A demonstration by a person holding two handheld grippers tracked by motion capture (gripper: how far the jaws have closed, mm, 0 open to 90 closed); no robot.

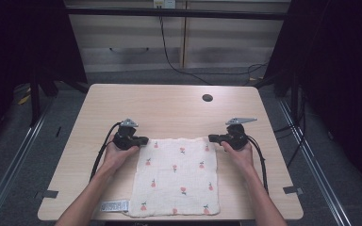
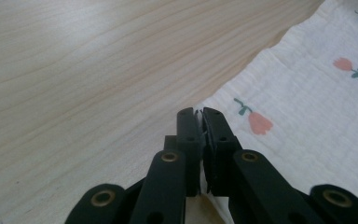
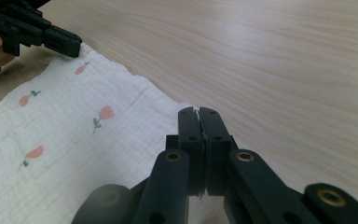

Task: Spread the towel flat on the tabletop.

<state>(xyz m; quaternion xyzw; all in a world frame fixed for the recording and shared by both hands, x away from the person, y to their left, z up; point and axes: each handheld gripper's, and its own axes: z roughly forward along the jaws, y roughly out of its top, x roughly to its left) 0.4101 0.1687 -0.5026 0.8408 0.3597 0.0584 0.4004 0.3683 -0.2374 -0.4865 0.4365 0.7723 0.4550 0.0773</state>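
A white cloth (image 1: pixel 176 176) printed with small pink tulips lies flat on the front half of the wooden table (image 1: pixel 169 103). My left gripper (image 1: pixel 143 140) is at the cloth's far left corner, and my right gripper (image 1: pixel 212 138) is at its far right corner. In the left gripper view the jaws of the left gripper (image 2: pixel 199 112) are closed with the cloth's (image 2: pixel 307 107) corner pinched between them. The right gripper (image 3: pixel 198 111) is likewise shut on a thin edge of the cloth (image 3: pixel 74 149), with the left gripper (image 3: pixel 74 46) visible across it.
A dark round hole (image 1: pixel 207 98) sits in the table behind the right gripper. A small grey label (image 1: pixel 114 205) lies at the front edge beside the cloth. Tape marks (image 1: pixel 292 190) sit near the front corners. Cables trail back along both forearms.
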